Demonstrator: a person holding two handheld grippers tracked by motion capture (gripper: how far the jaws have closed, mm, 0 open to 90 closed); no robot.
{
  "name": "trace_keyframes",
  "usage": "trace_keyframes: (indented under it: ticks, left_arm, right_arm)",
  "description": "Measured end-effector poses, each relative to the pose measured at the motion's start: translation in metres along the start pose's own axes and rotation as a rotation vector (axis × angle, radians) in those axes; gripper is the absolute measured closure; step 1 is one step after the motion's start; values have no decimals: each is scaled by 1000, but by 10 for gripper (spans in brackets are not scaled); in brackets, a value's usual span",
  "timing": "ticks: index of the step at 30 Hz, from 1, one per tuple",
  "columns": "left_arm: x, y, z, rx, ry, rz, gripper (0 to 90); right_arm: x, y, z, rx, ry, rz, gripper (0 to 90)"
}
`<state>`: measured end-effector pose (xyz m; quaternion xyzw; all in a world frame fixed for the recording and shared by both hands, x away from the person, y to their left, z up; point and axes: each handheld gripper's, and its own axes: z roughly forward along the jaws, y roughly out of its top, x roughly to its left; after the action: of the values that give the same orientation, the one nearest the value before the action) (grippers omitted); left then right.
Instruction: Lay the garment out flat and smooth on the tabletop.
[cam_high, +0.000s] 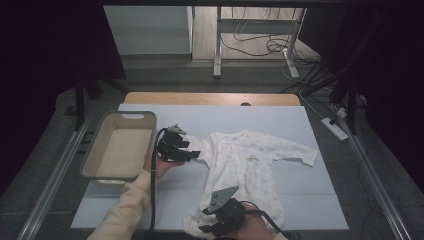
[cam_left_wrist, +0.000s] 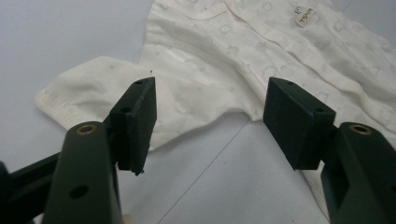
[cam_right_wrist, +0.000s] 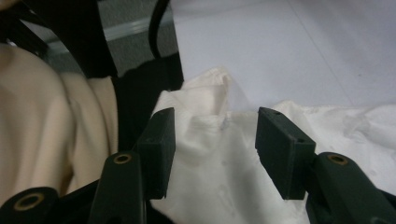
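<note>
The white baby romper (cam_high: 245, 165) lies flat on the pale desk (cam_high: 310, 200), sleeves spread. My left gripper (cam_high: 192, 151) hovers at 1 sleeve (cam_left_wrist: 88, 93), fingers (cam_left_wrist: 135, 116) apart with nothing clamped. My right gripper (cam_high: 212, 227) sits over the crumpled leg end (cam_right_wrist: 210, 112), its fingers (cam_right_wrist: 159, 144) also apart, likely readying a fold toward the empty bin (cam_high: 95, 150).

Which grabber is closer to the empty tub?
The left gripper is nearer. It sits just right of the tub, over the baby suit's sleeve. The right gripper is farther away, down at the suit's leg end by the table's near edge.
</note>
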<state>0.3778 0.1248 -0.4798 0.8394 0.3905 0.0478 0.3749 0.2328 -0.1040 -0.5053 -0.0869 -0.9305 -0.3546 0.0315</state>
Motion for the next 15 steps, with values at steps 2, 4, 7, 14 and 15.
trace_keyframes:
  ticks: [2, 4, 7, 14, 15]
  left_arm:
    - [-1, 1, 1, 1, -2, 5, 354]
    - [-2, 1, 1, 1, -3, 9, 354]
    - [-2, 1, 1, 3, -2, 10, 354]
    - [-1, 1, -1, 0, 0, 10, 354]
    - [-2, 1, -1, -1, -1, 10, 354]
  right_arm:
    - [-3, 2, 5, 4, -3, 9, 481]
    - [-6, 4, 9, 13, -7, 9, 487]
    - [-5, 6, 15, 30, 4, 3, 509]
    - [2, 4, 26, 76, 15, -42, 743]
    - [3, 4, 26, 77, 11, -39, 770]
